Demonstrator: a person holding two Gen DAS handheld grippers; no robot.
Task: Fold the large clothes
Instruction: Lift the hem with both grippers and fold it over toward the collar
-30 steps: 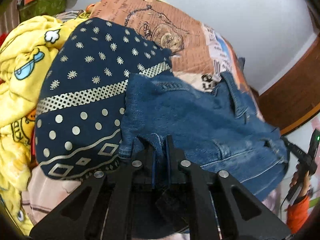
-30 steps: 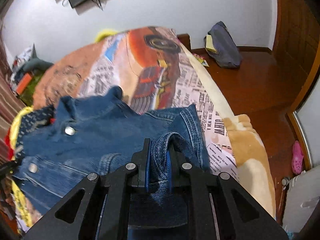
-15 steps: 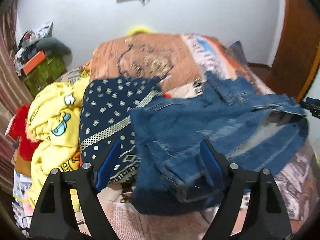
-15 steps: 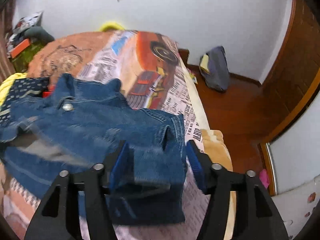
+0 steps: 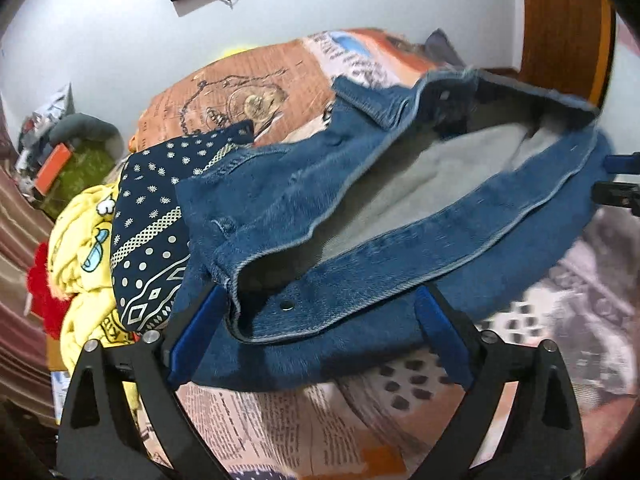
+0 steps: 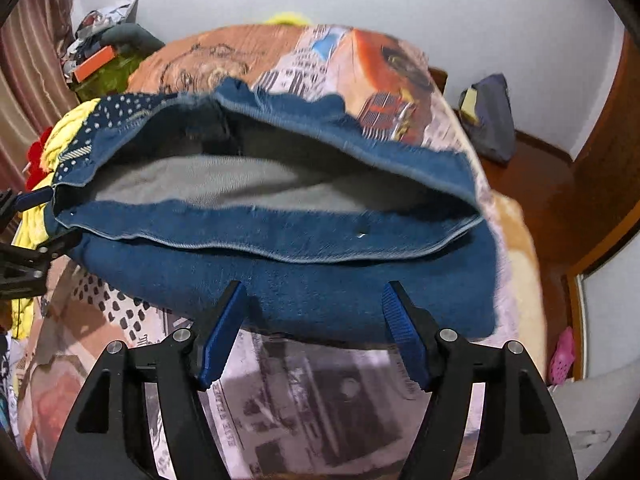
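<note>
A blue denim jacket [image 5: 360, 280] with a grey lining lies on the printed bedspread [image 5: 280, 420], its near edge gaping toward me. My left gripper [image 5: 320, 332] hovers at the jacket's left end. Its jaws are opening wide, and the denim edge lies loose between the blue pads [image 5: 196, 332], untouched by them. In the right wrist view the same jacket [image 6: 320, 280] spreads across the bed. My right gripper [image 6: 314, 336] is at its near edge, jaws opening, pads clear of the cloth. Each gripper shows at the frame edge of the other's view.
A navy patterned cloth [image 5: 152, 220], a yellow cartoon blanket [image 5: 84, 240] and something red [image 5: 40, 292] are heaped left of the jacket. Right of the bed is wooden floor [image 6: 540, 200] with a dark bag [image 6: 488, 116] and a pink shoe [image 6: 562, 356].
Both grippers were shut on folds of denim a second ago. They have let go, opened wide and drawn back. The jacket has dropped onto the bed with its grey lining showing.
</note>
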